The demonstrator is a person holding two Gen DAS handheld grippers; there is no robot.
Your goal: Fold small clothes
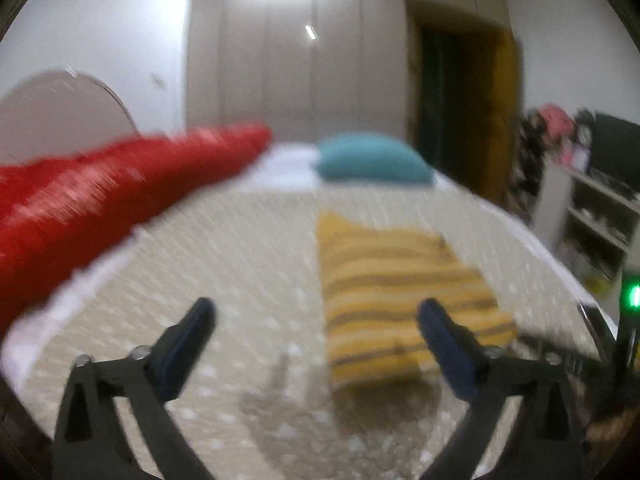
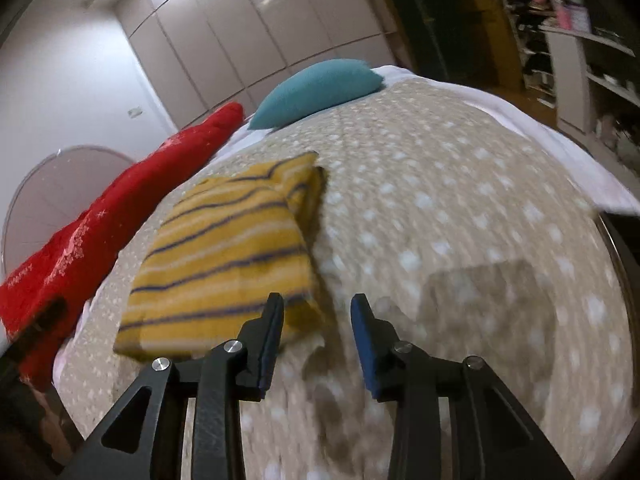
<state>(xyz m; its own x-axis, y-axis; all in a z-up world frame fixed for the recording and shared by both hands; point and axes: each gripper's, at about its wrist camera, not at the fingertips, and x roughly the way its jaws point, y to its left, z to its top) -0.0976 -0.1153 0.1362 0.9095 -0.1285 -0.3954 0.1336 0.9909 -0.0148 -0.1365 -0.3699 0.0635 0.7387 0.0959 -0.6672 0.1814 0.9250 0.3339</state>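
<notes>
Lying folded on dotted bedspread (image 2: 460, 184), yellow striped garment (image 2: 224, 256), L gripper (image 1: 316, 320) & R gripper (image 2: 318, 306) both agape, empty

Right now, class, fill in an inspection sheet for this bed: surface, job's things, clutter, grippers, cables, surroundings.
Surface: beige white-dotted bedspread, wrinkled.
Job's things: yellow striped folded garment, lying flat.
Clutter: red fabric bundle along the bed's edge; teal pillow at the far end.
Grippers: left hand-held gripper open, empty; right hand-held gripper open, empty, above the garment's near edge.
Cables: nothing seen.
Surroundings: pale wardrobe doors; cluttered white shelves.
</notes>
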